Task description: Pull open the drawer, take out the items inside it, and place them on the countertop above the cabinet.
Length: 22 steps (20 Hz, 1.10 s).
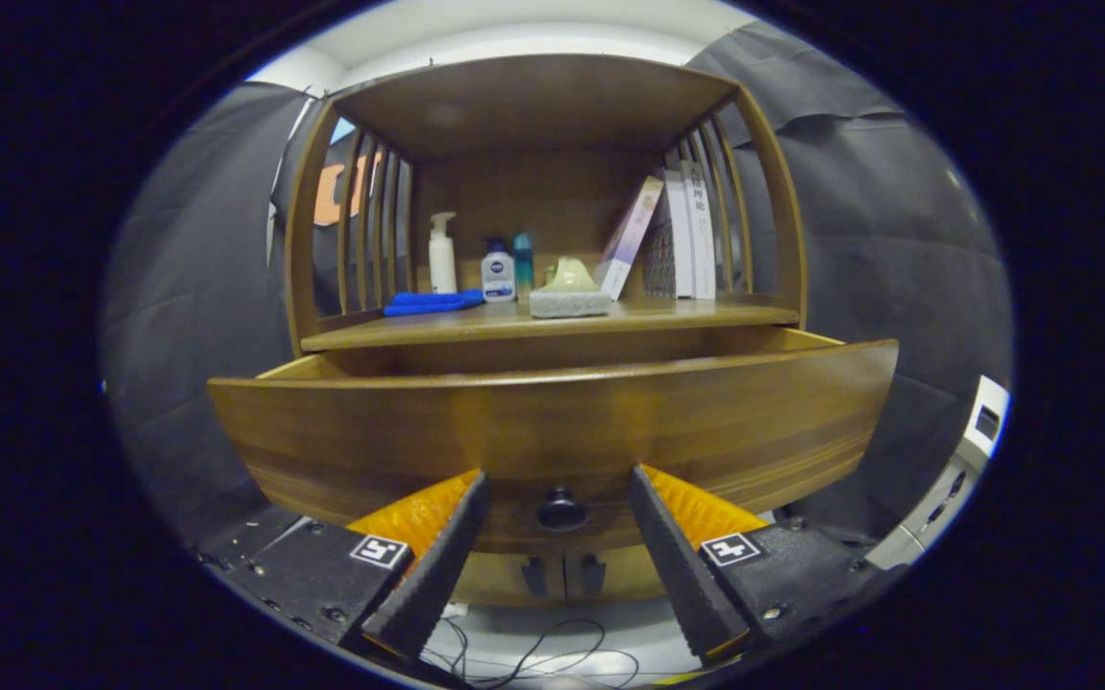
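On the left of the countertop, above the cabinet, lies a folded blue cloth; then stand a white pump bottle, a short white bottle with a dark blue cap and a slim teal tube. A pale green soap-like lump on a grey stone block follows, and a row of leaning white books closes the shelf on the right.

Below them, the curved brown wooden drawer stands pulled well out, its long axis running across the line of the fingers. Its inside lies beyond and above the front panel and is hidden, so I cannot tell what it holds.

The hand-held gripper is spread wide and grips nothing. The small round dark knob sits between the fingers, touching neither. The camera sits low, level with the drawer front; in my judgement the next move calls for rising over that rim and reaching forward and down into the drawer.
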Motion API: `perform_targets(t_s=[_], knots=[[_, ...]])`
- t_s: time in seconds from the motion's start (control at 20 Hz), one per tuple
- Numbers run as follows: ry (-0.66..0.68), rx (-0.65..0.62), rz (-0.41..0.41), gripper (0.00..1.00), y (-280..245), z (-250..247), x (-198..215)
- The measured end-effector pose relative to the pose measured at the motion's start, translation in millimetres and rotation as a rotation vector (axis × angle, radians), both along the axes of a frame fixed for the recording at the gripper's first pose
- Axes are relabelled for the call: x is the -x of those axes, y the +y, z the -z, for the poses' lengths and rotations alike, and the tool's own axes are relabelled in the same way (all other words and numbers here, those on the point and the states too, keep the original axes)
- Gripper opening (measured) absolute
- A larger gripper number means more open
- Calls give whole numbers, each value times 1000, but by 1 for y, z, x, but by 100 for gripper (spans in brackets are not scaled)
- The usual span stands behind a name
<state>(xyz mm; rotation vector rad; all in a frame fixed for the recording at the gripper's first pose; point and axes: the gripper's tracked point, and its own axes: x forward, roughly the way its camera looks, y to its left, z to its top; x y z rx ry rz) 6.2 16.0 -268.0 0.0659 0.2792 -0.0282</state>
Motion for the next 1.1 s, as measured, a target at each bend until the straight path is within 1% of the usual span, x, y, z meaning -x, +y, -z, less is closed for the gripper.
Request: perform_targets(t_s=[0.15, 0.25, 0.6, 1.1], knots=[[8, -21, 6, 97, 3, -5, -3], [12, -7, 5, 97, 2, -1, -6], [10, 0, 0, 97, -2, -3, -34], [-1, 17, -7, 97, -5, -5, -45]])
